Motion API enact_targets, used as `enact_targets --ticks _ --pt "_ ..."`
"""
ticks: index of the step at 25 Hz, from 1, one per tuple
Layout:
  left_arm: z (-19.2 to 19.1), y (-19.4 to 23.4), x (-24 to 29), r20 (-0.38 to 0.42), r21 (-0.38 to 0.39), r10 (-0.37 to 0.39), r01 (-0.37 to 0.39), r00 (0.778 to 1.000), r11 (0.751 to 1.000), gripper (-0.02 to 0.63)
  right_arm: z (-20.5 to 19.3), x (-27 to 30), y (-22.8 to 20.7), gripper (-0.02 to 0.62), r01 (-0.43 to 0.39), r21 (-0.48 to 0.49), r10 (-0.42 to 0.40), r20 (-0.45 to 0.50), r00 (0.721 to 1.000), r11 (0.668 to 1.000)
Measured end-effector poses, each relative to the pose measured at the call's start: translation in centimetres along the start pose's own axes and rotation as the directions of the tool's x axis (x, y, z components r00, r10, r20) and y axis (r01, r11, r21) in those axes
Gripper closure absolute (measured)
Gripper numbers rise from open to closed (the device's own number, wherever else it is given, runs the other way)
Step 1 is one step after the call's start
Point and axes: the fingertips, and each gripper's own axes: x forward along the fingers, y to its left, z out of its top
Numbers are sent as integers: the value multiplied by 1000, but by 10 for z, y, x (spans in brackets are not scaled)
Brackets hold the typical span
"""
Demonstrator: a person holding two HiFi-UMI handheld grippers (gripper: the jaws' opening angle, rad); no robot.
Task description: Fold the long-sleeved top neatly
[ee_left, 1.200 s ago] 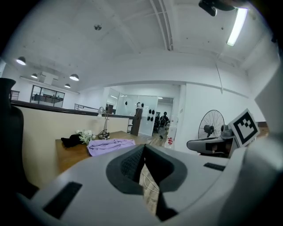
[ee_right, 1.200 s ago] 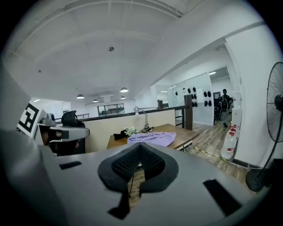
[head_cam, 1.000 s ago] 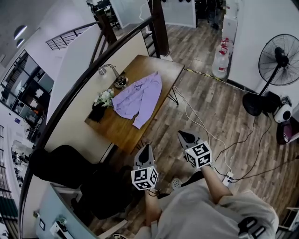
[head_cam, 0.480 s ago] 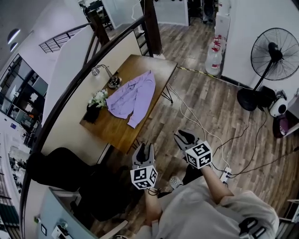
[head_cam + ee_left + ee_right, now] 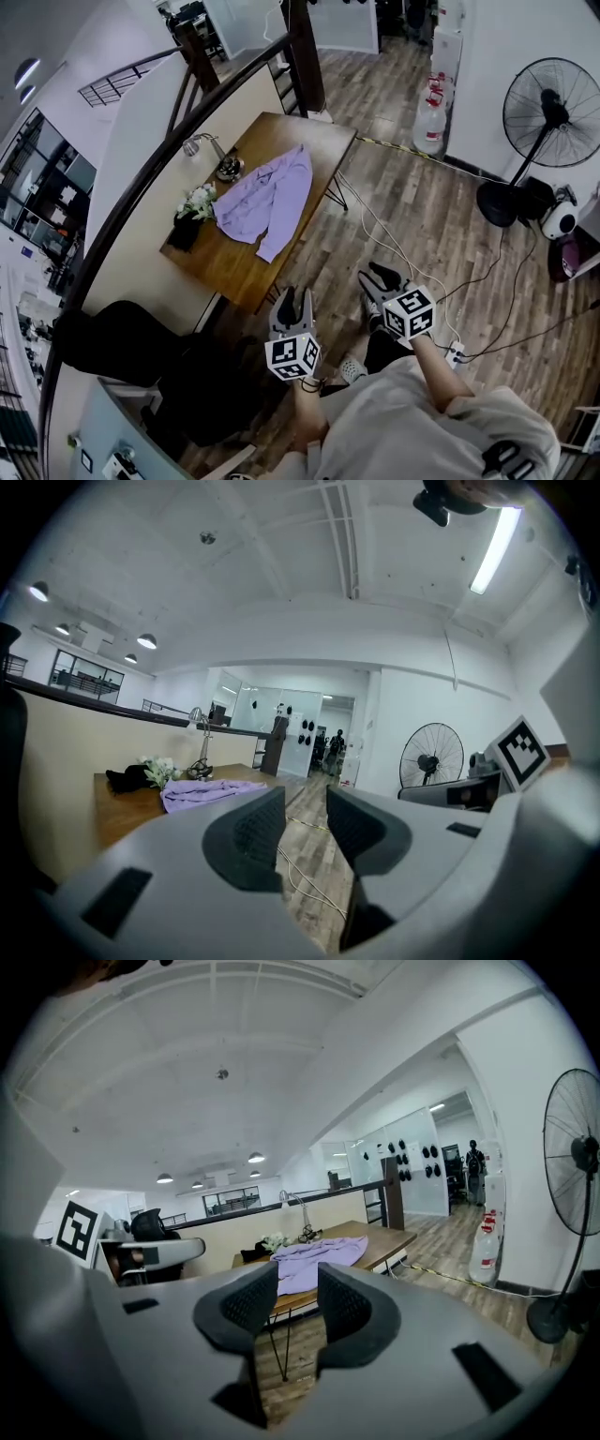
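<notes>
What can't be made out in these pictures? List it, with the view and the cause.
- Long-sleeved top: in the head view it is too small to tell how its sleeves and collar lie.
- Dark thing beside the flowers on the table: in the head view it is too small to identify.
- Fan: in the right gripper view the picture's right edge cuts it off.
</notes>
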Motion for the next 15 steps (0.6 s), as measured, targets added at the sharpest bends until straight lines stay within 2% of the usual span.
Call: enact_targets --ticks 4,15 --pt "1 8 12 -12 0 15 -15 1000 1000 462 -1 14 -2 454 -20 -9 20 -17 1000 1000" --pt "2 47 59 -76 37 101 -98 992 994 466 13 94 -42 456 -68 76 70 -29 997 995"
